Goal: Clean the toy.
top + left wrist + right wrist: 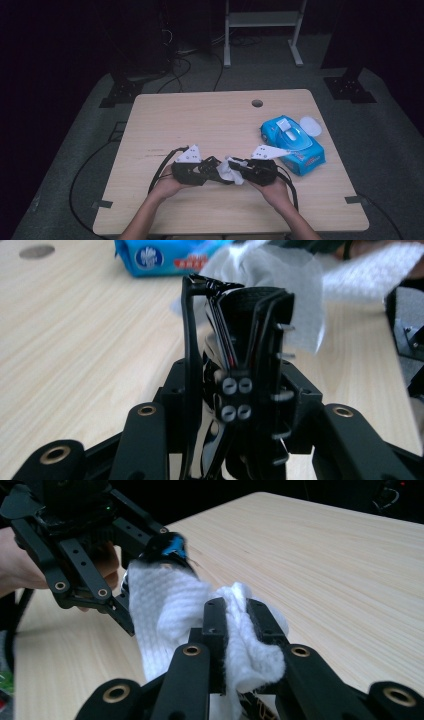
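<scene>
A pair of folded dark sunglasses [250, 305] stands upright between the jaws of my left gripper [240, 405], which is shut on it. In the right gripper view a bluish lens of the sunglasses [167, 547] pokes out above a white wet wipe [165, 615]. My right gripper [237, 625] is shut on that bunched wipe and holds it against the glasses. In the high view the left gripper [212, 167] and right gripper [236, 167] meet tip to tip near the table's front middle, with the wipe [227, 172] between them.
A blue pack of wet wipes [295, 145] lies at the right of the wooden table [200, 120], with a white lid-like piece [310, 125] behind it. A round cable hole [257, 103] sits near the far edge. A hand [20, 570] holds the left gripper.
</scene>
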The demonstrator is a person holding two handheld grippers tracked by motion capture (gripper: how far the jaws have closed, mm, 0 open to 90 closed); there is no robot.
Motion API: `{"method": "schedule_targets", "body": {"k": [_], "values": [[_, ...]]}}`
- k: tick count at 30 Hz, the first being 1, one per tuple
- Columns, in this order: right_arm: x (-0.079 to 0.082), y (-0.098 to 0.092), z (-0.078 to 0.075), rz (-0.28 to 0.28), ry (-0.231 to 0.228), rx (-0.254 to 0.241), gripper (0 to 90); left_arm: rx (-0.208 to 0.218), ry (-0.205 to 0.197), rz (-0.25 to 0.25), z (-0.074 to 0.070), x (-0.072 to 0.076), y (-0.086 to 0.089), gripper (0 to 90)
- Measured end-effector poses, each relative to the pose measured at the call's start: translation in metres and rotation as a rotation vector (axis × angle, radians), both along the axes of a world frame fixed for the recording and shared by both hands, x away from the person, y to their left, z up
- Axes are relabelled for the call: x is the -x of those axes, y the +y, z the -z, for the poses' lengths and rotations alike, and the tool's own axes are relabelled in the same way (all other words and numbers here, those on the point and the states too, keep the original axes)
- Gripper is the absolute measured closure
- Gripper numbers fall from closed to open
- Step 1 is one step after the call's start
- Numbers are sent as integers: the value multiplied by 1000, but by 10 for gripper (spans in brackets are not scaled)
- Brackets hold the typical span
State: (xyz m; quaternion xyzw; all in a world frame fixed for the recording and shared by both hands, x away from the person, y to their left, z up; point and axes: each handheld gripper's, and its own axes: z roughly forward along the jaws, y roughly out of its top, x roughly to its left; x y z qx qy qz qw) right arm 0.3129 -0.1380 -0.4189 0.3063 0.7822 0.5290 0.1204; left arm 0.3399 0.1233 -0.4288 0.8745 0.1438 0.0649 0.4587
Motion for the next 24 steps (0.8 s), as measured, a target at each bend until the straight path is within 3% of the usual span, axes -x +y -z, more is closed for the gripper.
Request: {"method": "schedule_targets", "body": {"k": [3, 8, 19, 24], "values": [[-1, -2, 4, 7, 5, 24, 794, -74, -8, -7, 9, -1, -4, 585], [-3, -2, 8, 12, 7, 44, 793, -92, 28, -13, 21, -3, -7, 590], [-5, 9, 16, -2, -3, 87, 792, -184, 70, -17, 39, -8, -7, 573], [-7, 10, 18, 0, -3, 88, 792, -140, 73, -36, 31, -10, -3, 499]]}}
